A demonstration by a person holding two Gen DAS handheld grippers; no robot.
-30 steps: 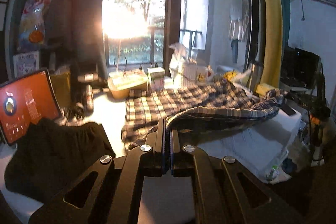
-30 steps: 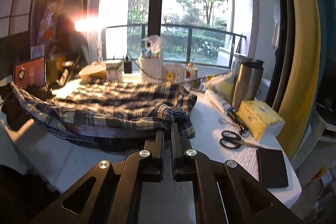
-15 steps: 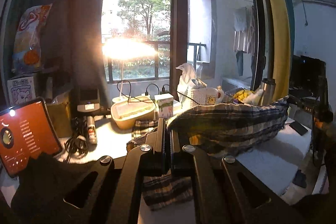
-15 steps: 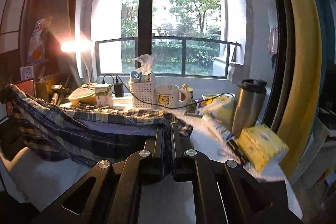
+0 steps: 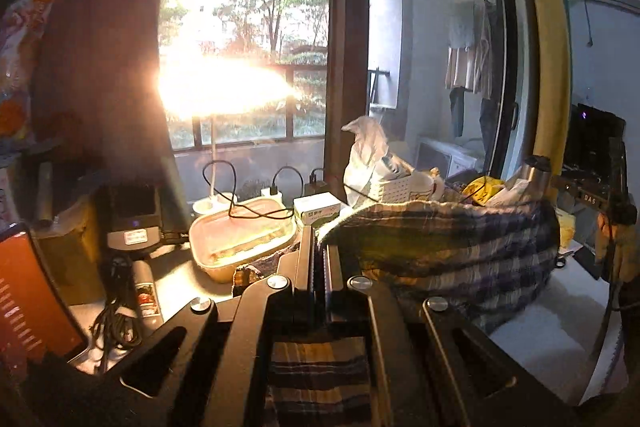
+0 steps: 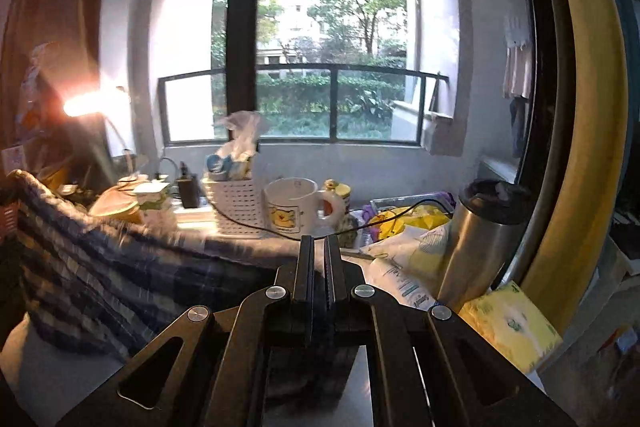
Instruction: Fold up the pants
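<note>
The plaid pants [image 5: 448, 247] hang in the air as a sagging band stretched between both grippers. My left gripper [image 5: 319, 243] is shut on one end of the cloth, which runs off to the right and also drapes below the jaws. In the right wrist view the same pants [image 6: 120, 267] sweep away to the left, blurred, and my right gripper [image 6: 318, 251] is shut on their near edge. Both grippers are held above the white table [image 5: 560, 331], close to the clutter by the window.
Straight ahead stand a beige lidded container [image 5: 244, 231], a small carton [image 5: 320, 211], a white basket [image 6: 236, 203], a mug [image 6: 296, 207], a steel tumbler [image 6: 480, 239] and a yellow tissue pack [image 6: 512, 331]. A lit lamp [image 5: 216, 87] glares at left; a red tablet [image 5: 28, 299] stands nearby.
Both grippers have lifted the pants' edge off the table and carried it toward the window. The cloth that lay flat now hangs between them, and the window-side objects look much nearer.
</note>
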